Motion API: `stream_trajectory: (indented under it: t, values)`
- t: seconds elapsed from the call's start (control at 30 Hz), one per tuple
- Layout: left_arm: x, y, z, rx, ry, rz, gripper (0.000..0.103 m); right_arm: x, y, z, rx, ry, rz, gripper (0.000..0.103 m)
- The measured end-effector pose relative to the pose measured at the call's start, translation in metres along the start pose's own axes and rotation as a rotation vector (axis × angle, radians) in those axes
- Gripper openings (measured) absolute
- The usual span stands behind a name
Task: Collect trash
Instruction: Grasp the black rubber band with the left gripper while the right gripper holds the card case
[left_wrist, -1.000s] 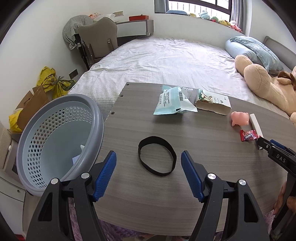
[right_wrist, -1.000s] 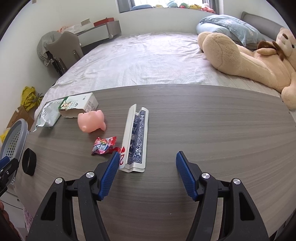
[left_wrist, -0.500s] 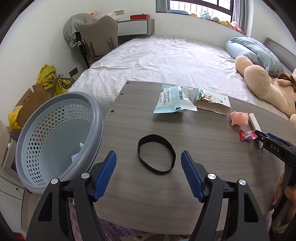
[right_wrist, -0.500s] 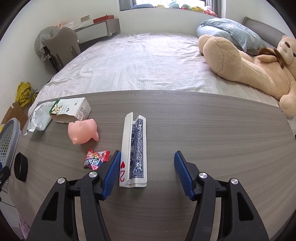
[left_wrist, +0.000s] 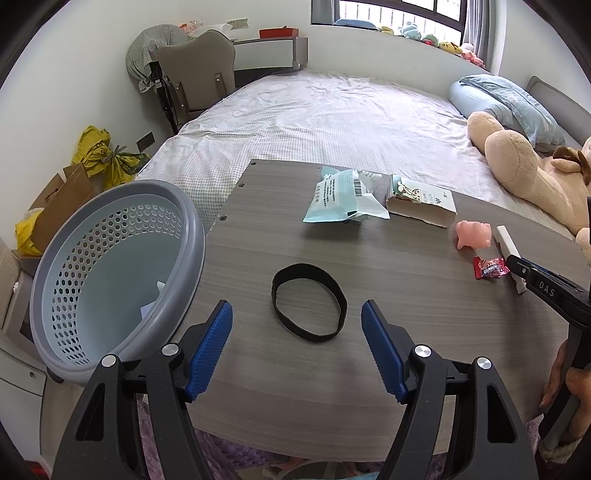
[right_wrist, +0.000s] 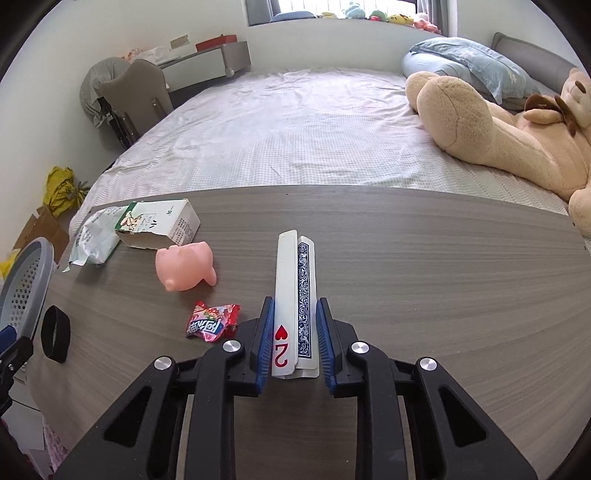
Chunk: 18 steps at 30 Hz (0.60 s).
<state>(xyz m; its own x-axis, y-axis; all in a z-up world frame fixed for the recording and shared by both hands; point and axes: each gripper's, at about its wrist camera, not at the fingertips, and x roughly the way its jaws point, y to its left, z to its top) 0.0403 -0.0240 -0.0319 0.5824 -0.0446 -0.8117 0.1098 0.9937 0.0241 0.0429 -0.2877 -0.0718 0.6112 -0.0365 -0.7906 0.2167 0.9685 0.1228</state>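
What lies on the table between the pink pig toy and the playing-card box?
Only bare table between the pink pig toy and the playing-card box; the red candy wrapper lies nearer the camera. The right wrist view shows this.

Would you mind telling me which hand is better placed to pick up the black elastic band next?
Left. The left gripper is open just short of the black elastic band, beside the basket; the right gripper is closing on the playing-card box.

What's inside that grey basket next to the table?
Inside the grey basket only a few pale scraps of paper show near the bottom. Its near wall and the left gripper hide part of the floor, so anything there cannot be seen.
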Motion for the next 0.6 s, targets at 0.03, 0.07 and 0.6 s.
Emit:
stream_trajectory:
  t: [0.03, 0.07, 0.6]
  values:
    - [-0.001, 0.001, 0.000, -0.003, 0.002, -0.002, 0.069, -0.002, 0.000, -0.001, 0.005, -0.001, 0.005, 0.022]
    - [-0.001, 0.001, -0.001, -0.006, 0.002, -0.005, 0.069, -0.004, 0.001, -0.003, 0.011, -0.002, 0.011, 0.022]
    - [0.022, -0.006, -0.003, -0.026, 0.084, -0.053, 0.069, -0.041, 0.001, -0.019, 0.049, -0.054, 0.080, 0.022]
